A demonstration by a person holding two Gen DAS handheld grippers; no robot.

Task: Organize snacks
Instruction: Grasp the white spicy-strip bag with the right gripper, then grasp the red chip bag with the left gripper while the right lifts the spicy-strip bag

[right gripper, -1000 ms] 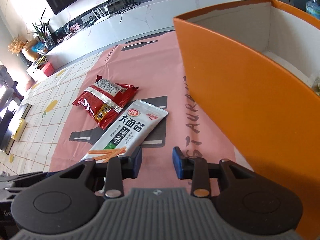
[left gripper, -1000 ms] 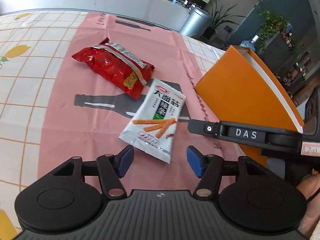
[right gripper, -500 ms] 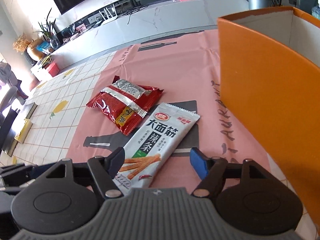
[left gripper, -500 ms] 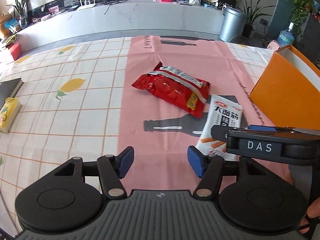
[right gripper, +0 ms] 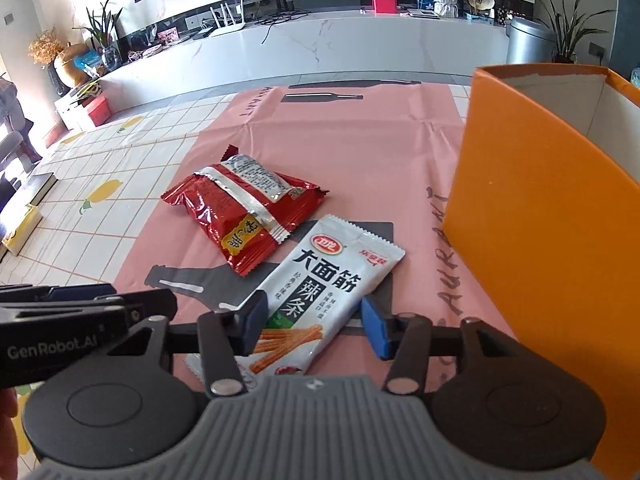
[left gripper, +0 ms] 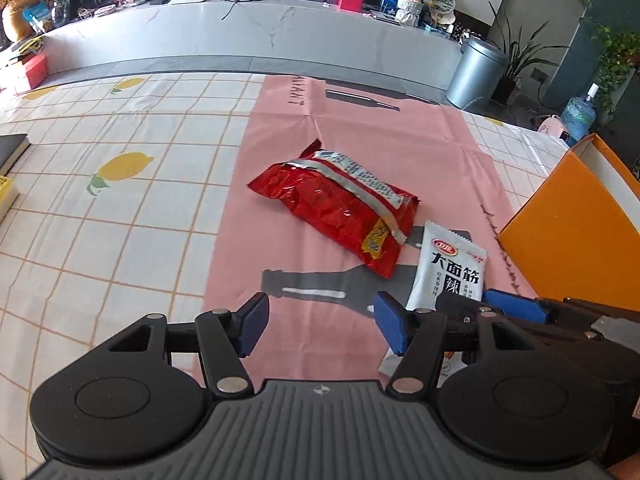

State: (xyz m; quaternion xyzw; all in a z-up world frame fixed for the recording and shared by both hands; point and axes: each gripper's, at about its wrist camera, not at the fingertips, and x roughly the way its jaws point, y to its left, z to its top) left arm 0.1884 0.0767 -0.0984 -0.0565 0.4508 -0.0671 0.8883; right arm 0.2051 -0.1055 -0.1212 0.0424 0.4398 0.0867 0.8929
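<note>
A red snack bag lies on the pink mat. A white spicy-strip packet lies just right of it, one corner against the red bag. An open orange box stands to the right. My right gripper is open, its blue pads on either side of the white packet's near half. My left gripper is open and empty over the mat, left of the white packet and short of the red bag.
The pink mat lies on a checked lemon-print tablecloth. A dark book and a yellow box lie at the far left. A grey bin and a water bottle stand beyond the table.
My right gripper has opened wide and moved forward, straddling the white packet. My left gripper has swung left and back, staying open.
</note>
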